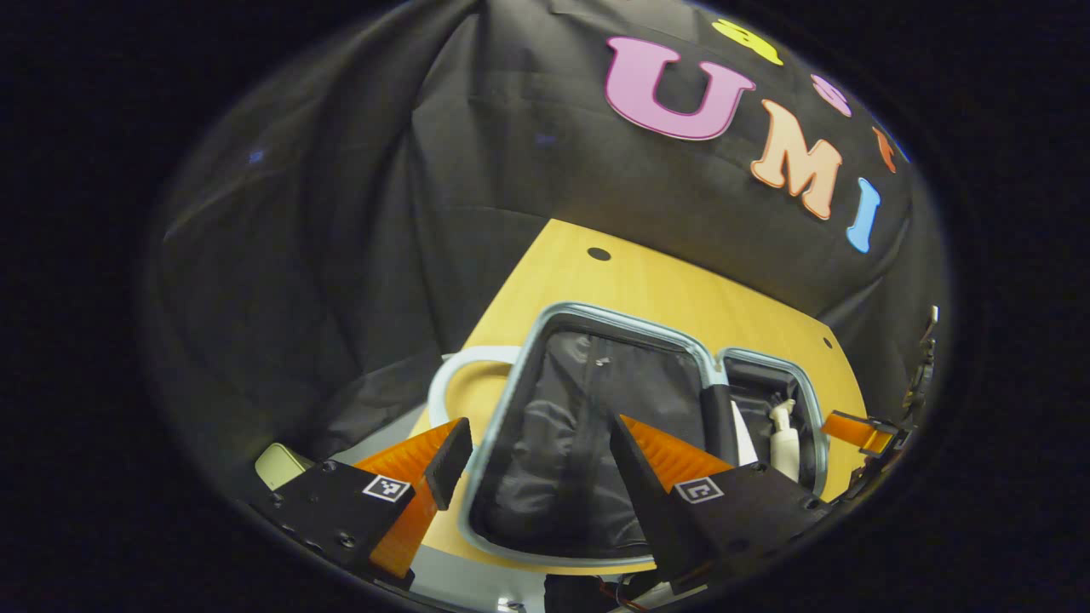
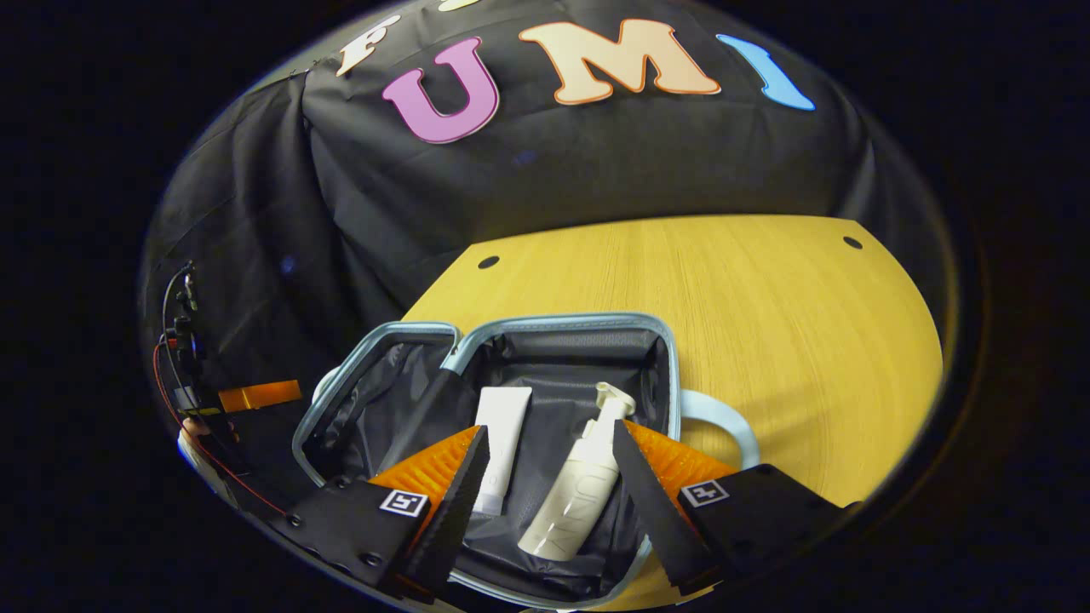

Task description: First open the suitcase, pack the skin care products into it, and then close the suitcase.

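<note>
Tongs, right (image 2: 545,489): spread apart, gripping nothing, poised over pump bottle (image 2: 576,492).
Tongs, left (image 1: 536,464): spread apart, empty, above lined half.
Suitcase (image 2: 562,323): lay open on worktop (image 2: 766,306).
Skincare: pump bottle and white tube (image 2: 499,443) lay inside, side by side.

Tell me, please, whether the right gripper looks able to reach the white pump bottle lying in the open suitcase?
Probably yes: the right gripper is open right above the white pump bottle, which lies uncovered in the light-blue-rimmed suitcase beside a white tube, with nothing between.
</note>
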Available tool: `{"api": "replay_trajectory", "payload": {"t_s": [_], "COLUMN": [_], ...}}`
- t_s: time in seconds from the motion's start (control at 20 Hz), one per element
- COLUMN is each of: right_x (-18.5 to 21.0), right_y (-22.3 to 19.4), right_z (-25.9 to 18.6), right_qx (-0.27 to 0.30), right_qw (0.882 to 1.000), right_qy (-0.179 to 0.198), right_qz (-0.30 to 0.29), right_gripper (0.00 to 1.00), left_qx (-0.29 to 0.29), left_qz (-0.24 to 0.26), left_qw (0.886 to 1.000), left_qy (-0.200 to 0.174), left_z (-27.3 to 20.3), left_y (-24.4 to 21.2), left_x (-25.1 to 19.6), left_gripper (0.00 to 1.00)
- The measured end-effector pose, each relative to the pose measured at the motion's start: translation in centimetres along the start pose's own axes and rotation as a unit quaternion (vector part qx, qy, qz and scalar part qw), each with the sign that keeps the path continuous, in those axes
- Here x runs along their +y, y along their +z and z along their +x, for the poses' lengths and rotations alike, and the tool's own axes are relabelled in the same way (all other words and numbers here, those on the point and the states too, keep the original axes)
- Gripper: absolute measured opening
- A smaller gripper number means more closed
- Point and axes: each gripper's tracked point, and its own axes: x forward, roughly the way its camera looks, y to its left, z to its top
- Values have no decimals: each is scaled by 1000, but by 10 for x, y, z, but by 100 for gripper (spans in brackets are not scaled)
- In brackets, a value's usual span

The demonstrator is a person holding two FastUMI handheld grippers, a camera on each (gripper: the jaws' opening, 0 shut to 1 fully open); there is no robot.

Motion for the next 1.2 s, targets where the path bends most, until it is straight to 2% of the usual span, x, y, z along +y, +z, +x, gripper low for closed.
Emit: {"api": "replay_trajectory", "payload": {"t_s": [0.05,0.1,0.4,0.85,0.9,0.95,1.0,1.05,1.1,1.2], "right_x": [0,0,-7,-21,-22,-22,-21,-22,-22,-22], "right_y": [7,13,35,39,40,41,42,43,43,43], "right_z": [-4,-9,-25,-23,-22,-21,-20,-20,-19,-20], "right_qx": [-11,-22,-56,-63,-65,-66,-68,-68,-68,-69], "right_qw": [1000,1000,998,996,995,995,995,995,995,995], "right_qy": [-3,-7,-32,-68,-69,-70,-71,-72,-73,-73], "right_qz": [-2,-4,-5,8,9,9,9,8,8,7], "right_gripper": [84,94,94,94,94,94,94,94,94,94], "left_qx": [6,10,52,128,134,137,140,142,144,149], "left_qz": [0,2,-6,9,8,5,-1,-7,-12,1], "left_qw": [1000,1000,997,990,990,989,989,989,989,988], "left_qy": [7,16,51,50,50,47,40,30,20,28], "left_z": [5,9,50,99,102,106,108,111,114,114], "left_y": [0,0,-1,-23,-25,-28,-31,-32,-34,-36], "left_x": [11,23,79,100,102,101,96,90,84,85], "left_gripper": [94,96,96,96,84,84,63,58,43,12]}}
